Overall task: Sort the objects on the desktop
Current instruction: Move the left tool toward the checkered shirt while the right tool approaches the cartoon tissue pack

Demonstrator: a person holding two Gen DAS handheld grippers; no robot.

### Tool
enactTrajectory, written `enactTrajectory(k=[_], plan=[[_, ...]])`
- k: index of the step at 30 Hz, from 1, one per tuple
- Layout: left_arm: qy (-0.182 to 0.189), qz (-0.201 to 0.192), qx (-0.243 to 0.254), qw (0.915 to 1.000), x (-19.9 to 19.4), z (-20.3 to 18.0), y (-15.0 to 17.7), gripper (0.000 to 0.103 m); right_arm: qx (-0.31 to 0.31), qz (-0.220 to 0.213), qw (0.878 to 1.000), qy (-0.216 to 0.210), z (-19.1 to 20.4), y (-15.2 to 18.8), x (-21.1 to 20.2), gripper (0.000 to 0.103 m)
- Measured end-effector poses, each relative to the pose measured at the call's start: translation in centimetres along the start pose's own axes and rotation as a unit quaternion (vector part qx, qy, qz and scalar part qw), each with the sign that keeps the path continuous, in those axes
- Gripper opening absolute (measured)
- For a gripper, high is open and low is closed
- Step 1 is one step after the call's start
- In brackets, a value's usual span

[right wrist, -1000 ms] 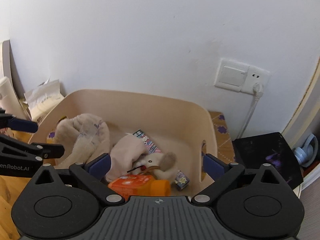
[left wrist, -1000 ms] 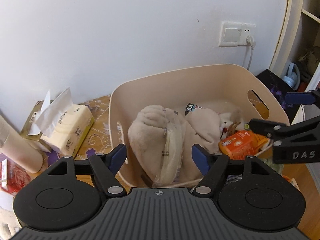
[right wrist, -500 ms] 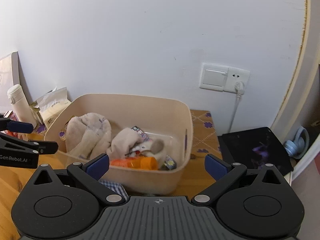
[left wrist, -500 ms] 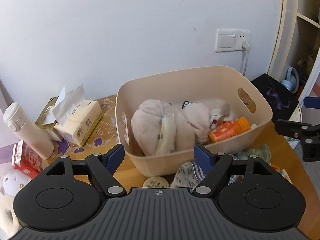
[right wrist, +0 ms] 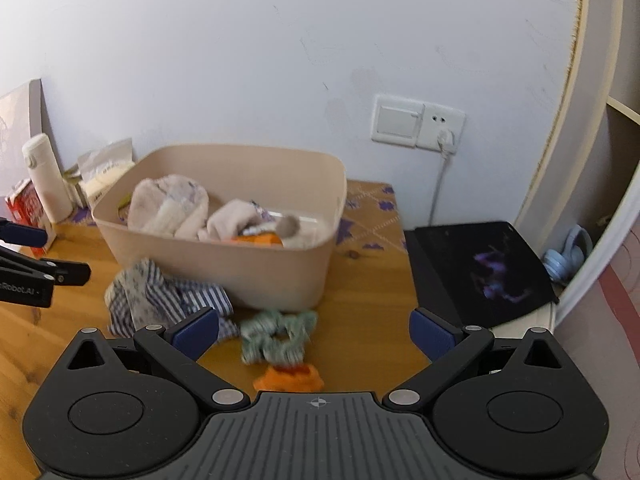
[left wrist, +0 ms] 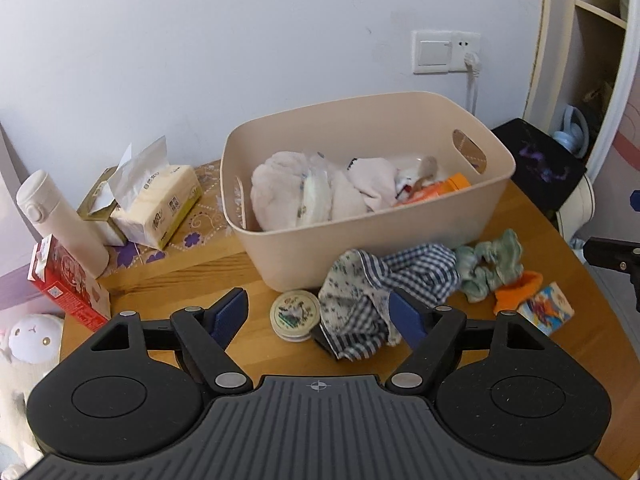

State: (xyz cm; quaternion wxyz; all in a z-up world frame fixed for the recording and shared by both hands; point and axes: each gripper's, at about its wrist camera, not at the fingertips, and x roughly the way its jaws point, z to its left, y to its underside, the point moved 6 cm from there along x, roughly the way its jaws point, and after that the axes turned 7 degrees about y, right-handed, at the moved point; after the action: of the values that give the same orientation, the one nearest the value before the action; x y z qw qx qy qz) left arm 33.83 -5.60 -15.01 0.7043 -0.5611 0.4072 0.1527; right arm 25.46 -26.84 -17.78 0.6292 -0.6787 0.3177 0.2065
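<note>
1. Now both my tools have pulled back from over the bin (left wrist: 360, 240) — a second ago I was looking straight down into it; here the whole bin and the worktop (left wrist: 580, 304) in front of it are in view.
2. My left tool (left wrist: 318, 312) is released, jaws wide and empty; my right tool (right wrist: 314, 330) is the same, holding nothing.
3. I take that to mean the last drop is done and the next pick is due.
4. Already in the bin: pale cloth bundles and an orange bottle (left wrist: 436, 190).
5. Still out, just in front of the bin: a checked cloth (left wrist: 384, 292), crumpled; a round tin (left wrist: 295, 312) touching its left edge; a green scrunchie (left wrist: 490, 264); an orange rag (left wrist: 518, 290); a small card (left wrist: 546, 312).
6. The scrunchie and orange rag lie between my right tool's open jaws — probably the nearest pick.
</note>
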Motion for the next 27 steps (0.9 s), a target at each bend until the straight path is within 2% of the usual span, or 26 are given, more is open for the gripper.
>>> enactTrajectory(k=[10, 18, 27], plan=[[0.009, 0.026, 0.032, 0.9991, 2.2, -2.1, 2.9, 0.079, -0.02, 0.054, 0.998, -0.002, 0.2, 4.3, 1.3, 0.103], [0.013, 0.043, 0.048, 0.9978, 5.4, -3.1, 3.7, 0.079, -0.022, 0.087, 0.996, 0.005, 0.1, 6.1, 3.9, 0.103], [0.003, 0.054, 0.051, 0.9972, 9.2, -2.4, 4.0, 0.079, -0.041, 0.12, 0.992, -0.003, 1.0, 7.3, 6.7, 0.103]])
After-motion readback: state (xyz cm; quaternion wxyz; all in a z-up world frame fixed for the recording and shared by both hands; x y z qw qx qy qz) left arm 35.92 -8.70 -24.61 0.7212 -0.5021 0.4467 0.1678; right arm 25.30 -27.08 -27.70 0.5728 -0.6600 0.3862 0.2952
